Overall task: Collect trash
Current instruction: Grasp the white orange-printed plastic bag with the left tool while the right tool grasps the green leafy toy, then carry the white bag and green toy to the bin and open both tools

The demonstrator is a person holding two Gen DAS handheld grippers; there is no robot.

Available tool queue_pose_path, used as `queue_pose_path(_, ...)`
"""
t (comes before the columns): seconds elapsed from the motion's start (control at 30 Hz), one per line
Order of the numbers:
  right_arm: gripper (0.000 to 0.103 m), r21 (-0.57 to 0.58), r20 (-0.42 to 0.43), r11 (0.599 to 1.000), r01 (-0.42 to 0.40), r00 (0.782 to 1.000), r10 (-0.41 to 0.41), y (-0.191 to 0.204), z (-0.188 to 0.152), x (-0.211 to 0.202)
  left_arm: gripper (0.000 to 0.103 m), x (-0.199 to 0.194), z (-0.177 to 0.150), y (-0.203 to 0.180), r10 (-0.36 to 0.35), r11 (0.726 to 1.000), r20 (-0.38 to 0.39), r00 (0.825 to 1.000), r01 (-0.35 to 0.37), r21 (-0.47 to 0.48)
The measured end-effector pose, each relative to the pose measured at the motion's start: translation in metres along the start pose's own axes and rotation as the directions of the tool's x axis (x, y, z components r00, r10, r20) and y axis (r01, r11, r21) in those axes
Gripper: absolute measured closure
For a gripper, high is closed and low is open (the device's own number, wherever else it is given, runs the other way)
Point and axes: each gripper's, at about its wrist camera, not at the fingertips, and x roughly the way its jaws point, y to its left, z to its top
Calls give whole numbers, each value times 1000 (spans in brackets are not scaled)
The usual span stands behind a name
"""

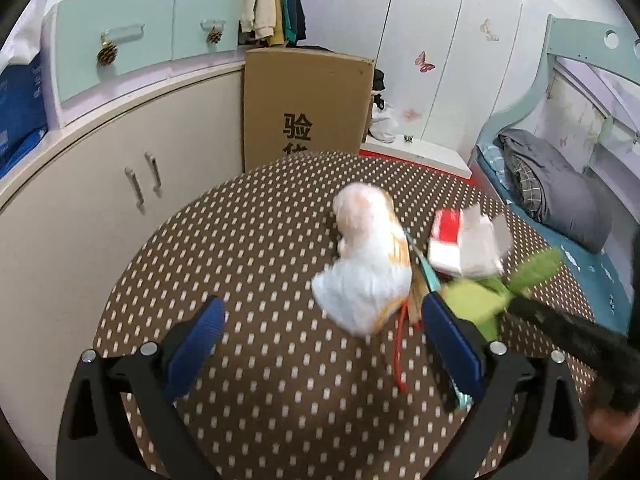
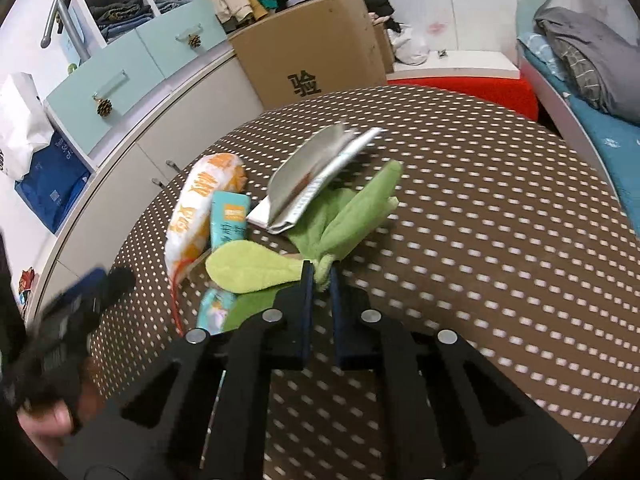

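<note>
A pile of trash lies on the brown dotted table [image 1: 260, 248]. A white and orange snack bag [image 1: 368, 264] shows in both views [image 2: 196, 208]. Beside it lie a teal wrapper [image 2: 230, 216], a red and white silver-lined packet [image 1: 464, 240] [image 2: 316, 172] and a red string [image 1: 398, 344]. My left gripper [image 1: 324, 320] is open just in front of the snack bag, which lies between its blue pads. My right gripper [image 2: 320, 276] is shut on a green cloth [image 2: 344, 220], which also shows in the left wrist view [image 1: 504, 284].
A cream cabinet [image 1: 100, 200] with mint drawers [image 1: 120, 48] curves along the left. A cardboard box [image 1: 304, 100] stands behind the table. A bed with a grey blanket [image 1: 560, 184] is at the right. A blue bag [image 2: 52, 184] sits on the cabinet.
</note>
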Motion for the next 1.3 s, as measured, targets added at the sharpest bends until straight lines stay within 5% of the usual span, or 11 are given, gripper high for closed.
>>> queue_pose_path(0.23, 91, 5, -9, 1000, -23, 1000, 23, -5, -1, -5, 7, 50, 31, -14, -6, 998, -67, 998, 10, 68)
queue_pose_path(0.27, 86, 3, -10, 1000, -20, 1000, 20, -5, -1, -5, 12, 55, 32, -14, -17, 998, -81, 997, 22, 65)
queue_pose_path(0.3, 66, 4, -7, 1000, -19, 1000, 19, -4, 0, -5, 22, 61, 32, -13, -57, 997, -106, 993, 63, 50)
queue_pose_path(0.33, 43, 9, 4, 1000, -18, 1000, 18, -4, 0, -6, 44, 67, 32, -11, -90, 995, -138, 986, 96, 35)
queue_pose_path(0.37, 41, 7, 8, 1000, -16, 1000, 16, -3, 1, -6, 56, 71, 31, -10, -111, 993, -158, 981, 115, 20)
queue_pose_path(0.5, 42, -9, -3, 1000, 20, 1000, -20, 6, 9, 9, 63, 64, 26, -1, -124, 992, -125, 984, 123, -9)
queue_pose_path(0.63, 86, -67, -23, 994, 86, 996, -87, 12, 7, 23, 63, 40, 20, 6, -108, 994, -68, 992, 106, -22)
queue_pose_path(0.93, 88, -16, 117, 1000, 10, 993, -8, -14, 7, -57, 63, -35, 14, 2, -131, 991, 50, 990, 131, 1)
queue_pose_path(1.3, 88, -20, 320, 1000, -20, 947, 25, -44, 22, -171, 63, -86, 29, -74, -231, 972, 142, 963, 221, 86)
